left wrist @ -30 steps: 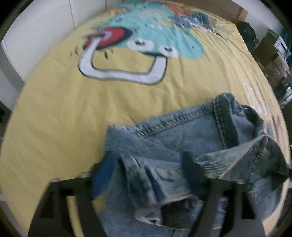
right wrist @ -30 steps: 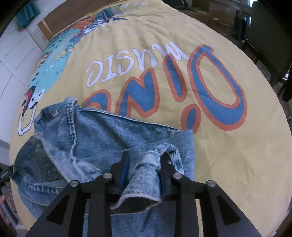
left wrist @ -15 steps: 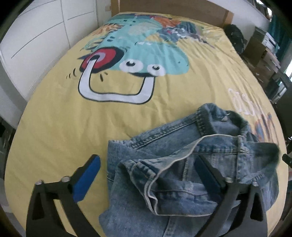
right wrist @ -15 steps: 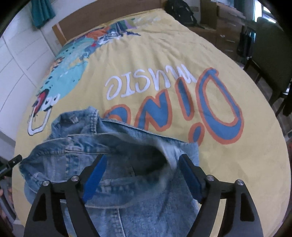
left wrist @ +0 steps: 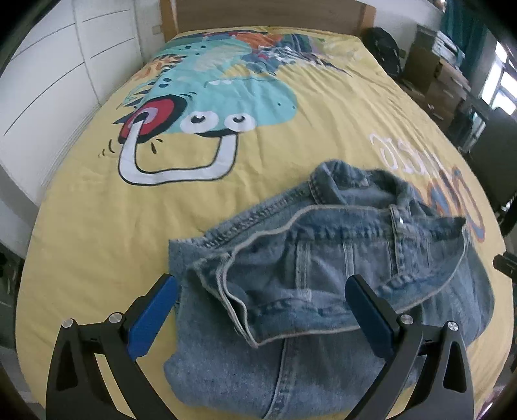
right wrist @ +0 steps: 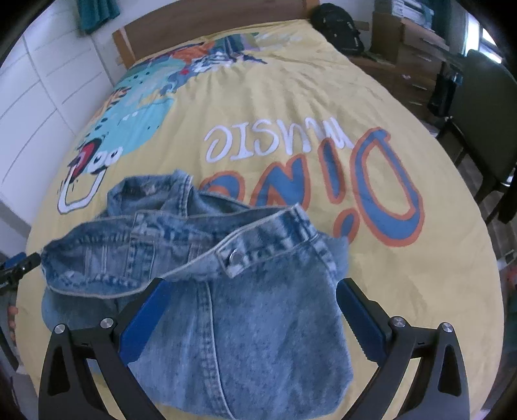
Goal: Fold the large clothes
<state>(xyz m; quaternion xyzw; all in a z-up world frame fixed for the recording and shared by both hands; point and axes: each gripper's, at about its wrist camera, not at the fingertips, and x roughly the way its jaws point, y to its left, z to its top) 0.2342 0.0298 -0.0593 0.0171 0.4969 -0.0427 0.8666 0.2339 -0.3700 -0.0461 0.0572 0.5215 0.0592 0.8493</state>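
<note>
A blue denim jacket (left wrist: 323,274) lies folded into a compact bundle near the front edge of a yellow bedspread (left wrist: 97,210). Its hem band with a metal snap (right wrist: 234,257) lies across the top, and the collar points toward the headboard. My left gripper (left wrist: 258,310) is open and empty, raised above the jacket's left part. My right gripper (right wrist: 245,316) is open and empty, raised above the jacket (right wrist: 242,307) at its right part. Neither touches the cloth.
The bedspread (right wrist: 355,106) carries a teal dinosaur print (left wrist: 226,97) and "Dino music" lettering (right wrist: 323,171). A wooden headboard (left wrist: 265,16) is at the far end. White cabinets (left wrist: 48,80) stand to the left. A dark chair (right wrist: 478,106), boxes and a black bag (right wrist: 339,29) stand to the right.
Both grippers were shut on denim folds a second ago. They have opened, let the jacket drop onto the bed and pulled up and back.
</note>
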